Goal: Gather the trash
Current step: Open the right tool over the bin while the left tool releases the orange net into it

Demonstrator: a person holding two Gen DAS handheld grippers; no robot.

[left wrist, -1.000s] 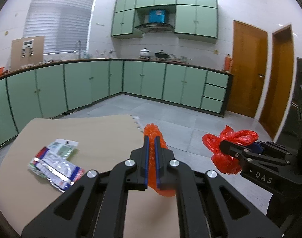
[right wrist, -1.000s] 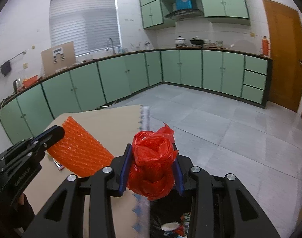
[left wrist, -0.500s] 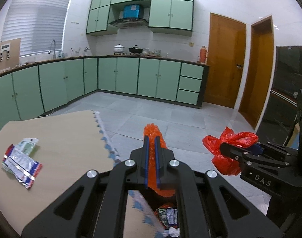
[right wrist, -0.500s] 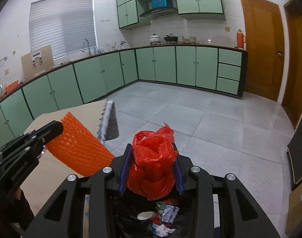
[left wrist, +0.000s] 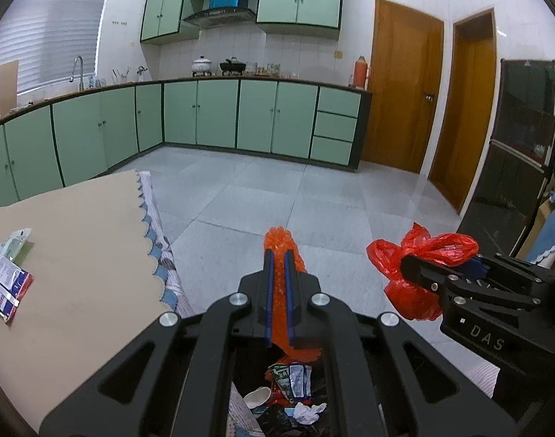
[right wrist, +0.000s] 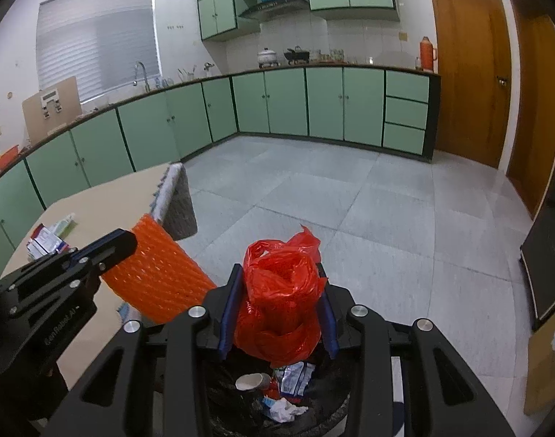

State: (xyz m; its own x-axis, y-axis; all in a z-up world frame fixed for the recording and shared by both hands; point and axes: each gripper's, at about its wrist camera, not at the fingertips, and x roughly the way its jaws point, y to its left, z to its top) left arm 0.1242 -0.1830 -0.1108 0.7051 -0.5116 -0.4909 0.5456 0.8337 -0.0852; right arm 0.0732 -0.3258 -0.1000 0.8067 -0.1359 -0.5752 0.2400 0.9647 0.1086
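1. Left gripper [left wrist: 278, 255] is closed tight on a flattened orange foam net [left wrist: 281, 244], with both blue-lined fingers pressing its sides; the net's top sticks out past the fingertips and its lower end hangs below them.
2. Right gripper [right wrist: 280, 291] is clamped around a bunched red plastic bag [right wrist: 281, 291], its 2 fingers held part-way apart by the bulk of the bag.
3. Both grippers are held side by side, near each other, above a black-lined trash bin [right wrist: 222, 400] standing on the floor just beside the table [left wrist: 77, 255].
4. Contents of the bin, seen in both wrist views: a white paper cup [right wrist: 252, 381], a silver-and-blue wrapper [right wrist: 295, 373], crumpled white tissue [right wrist: 284, 409] and other scraps.
5. Snack wrappers [left wrist: 4, 280] lie flat on the tan table top, well apart from both grippers, with a pale green packet [left wrist: 17, 238] just beside them.
6. Table edge carries a scalloped cloth trim [left wrist: 157, 247] hanging down toward the bin.
7. Background: green kitchen cabinets [left wrist: 241, 116], grey tiled floor [left wrist: 277, 189] and 2 wooden doors [left wrist: 401, 91].
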